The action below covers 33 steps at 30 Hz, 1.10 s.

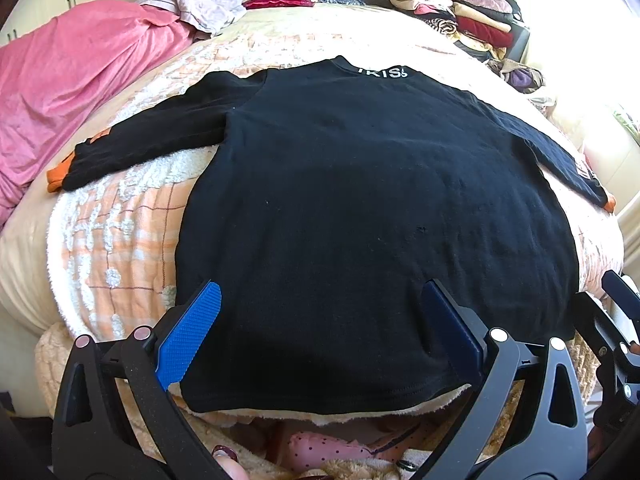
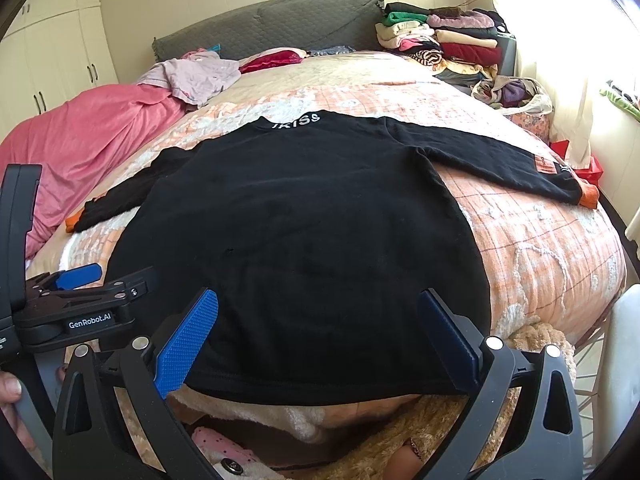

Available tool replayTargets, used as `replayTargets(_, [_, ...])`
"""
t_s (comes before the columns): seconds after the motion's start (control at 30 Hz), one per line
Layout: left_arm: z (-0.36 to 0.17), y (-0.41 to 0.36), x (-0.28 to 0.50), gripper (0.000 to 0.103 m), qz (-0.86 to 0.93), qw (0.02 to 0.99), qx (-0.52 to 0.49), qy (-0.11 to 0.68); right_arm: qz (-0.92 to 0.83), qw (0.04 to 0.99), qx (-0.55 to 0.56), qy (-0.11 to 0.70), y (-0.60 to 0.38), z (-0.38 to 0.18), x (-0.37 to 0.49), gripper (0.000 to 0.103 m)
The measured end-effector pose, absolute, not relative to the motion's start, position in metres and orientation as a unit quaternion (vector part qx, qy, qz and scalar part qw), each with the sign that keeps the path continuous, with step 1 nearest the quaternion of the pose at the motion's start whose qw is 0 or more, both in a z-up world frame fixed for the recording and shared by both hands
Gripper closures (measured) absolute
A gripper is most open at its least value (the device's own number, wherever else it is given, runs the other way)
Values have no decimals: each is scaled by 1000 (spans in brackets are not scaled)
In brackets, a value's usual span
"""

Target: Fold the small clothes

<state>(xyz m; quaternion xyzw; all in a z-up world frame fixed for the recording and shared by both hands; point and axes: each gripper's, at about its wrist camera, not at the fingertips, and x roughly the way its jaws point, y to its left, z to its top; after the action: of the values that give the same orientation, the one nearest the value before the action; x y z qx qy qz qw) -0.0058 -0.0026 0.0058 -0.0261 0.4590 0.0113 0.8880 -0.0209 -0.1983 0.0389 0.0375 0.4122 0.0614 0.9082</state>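
Note:
A small black long-sleeved top (image 1: 360, 200) (image 2: 304, 232) lies flat on the bed, back up, with white letters at its collar (image 1: 382, 72) and orange cuffs (image 1: 56, 178) (image 2: 590, 196) on both spread sleeves. My left gripper (image 1: 320, 320) hovers open over the hem at the top's near left part, its blue pads (image 1: 188, 336) wide apart with nothing between them. My right gripper (image 2: 318, 328) is open too, over the hem nearer the right side. The left gripper (image 2: 80, 280) also shows at the left edge of the right wrist view.
An orange-checked fleecy blanket (image 1: 120, 220) (image 2: 540, 248) covers the bed. A pink quilt (image 1: 72, 80) is heaped on the left, a lilac garment (image 1: 200, 4) near the grey headboard (image 2: 280, 20). Stacked folded clothes (image 2: 440, 40) stand at the back right. A hand (image 2: 10, 392) holds the left gripper.

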Motion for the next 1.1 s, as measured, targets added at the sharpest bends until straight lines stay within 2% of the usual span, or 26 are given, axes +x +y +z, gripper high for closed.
replayTargets(1.1, [7,-11,-1,9,10,889,-15,458,62,909,44,409,-200,42,-18,4])
